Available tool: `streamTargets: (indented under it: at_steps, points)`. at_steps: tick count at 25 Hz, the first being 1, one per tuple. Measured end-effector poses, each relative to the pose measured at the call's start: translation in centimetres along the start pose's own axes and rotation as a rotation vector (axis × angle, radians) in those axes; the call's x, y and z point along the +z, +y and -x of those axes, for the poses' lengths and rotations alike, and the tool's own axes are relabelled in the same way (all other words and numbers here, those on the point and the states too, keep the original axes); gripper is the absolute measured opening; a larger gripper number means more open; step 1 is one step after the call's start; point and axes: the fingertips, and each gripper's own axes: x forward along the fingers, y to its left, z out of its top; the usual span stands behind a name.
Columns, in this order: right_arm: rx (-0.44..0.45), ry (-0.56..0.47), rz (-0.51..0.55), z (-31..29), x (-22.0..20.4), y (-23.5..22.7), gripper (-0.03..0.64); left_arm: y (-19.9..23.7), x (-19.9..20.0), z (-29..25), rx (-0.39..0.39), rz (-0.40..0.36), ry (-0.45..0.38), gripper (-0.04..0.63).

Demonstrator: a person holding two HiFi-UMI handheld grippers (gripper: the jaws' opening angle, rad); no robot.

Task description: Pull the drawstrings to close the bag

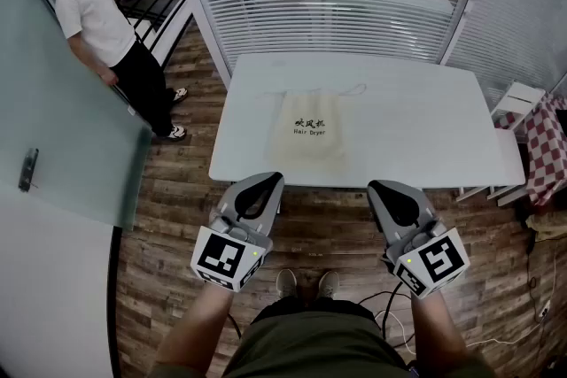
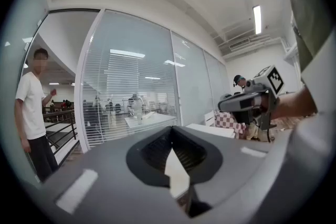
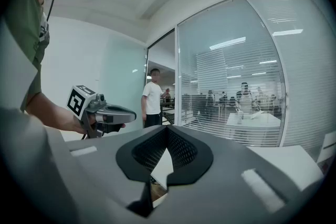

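The cream cloth hair-dryer bag lies flat on the white table. Its long axis runs near to far, with the closed bottom toward the near edge and the mouth at the far end. Two thin drawstrings trail from the mouth, one to the left and one to the right along the tabletop.

Both grippers hang short of the table's near edge, above the wooden floor, and well apart from the bag. The left gripper has its jaws brought together with nothing between them. The right gripper is the same, tips meeting and empty.

The bag lies on the far side of both and between their lines, somewhat nearer the left gripper's. The cords sit at the end farthest from the person, so any reach for them would have to pass the whole length of the bag, each gripper to the cord on its own side.

From this height the mouth looks about as wide as the body, perhaps slightly puckered. I cannot tell for sure whether it is drawn shut, so the scene fits a slack mouth or one already cinched.
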Motion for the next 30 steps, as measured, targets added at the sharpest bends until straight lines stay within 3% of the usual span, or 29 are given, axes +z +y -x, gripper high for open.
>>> streamTargets:
  at_steps: [20, 30]
  points:
    - [0.006, -0.001, -0.007, 1.4, -1.7, -5.5, 0.009, -1.9, -1.1, -4.1, 0.051, 0.018, 0.033, 0.006]
    - [0.016, 0.017, -0.022, -0.6, -3.1, -7.4, 0.009, -0.7, -2.7, -6.3, 0.052, 0.028, 0.055, 0.006]
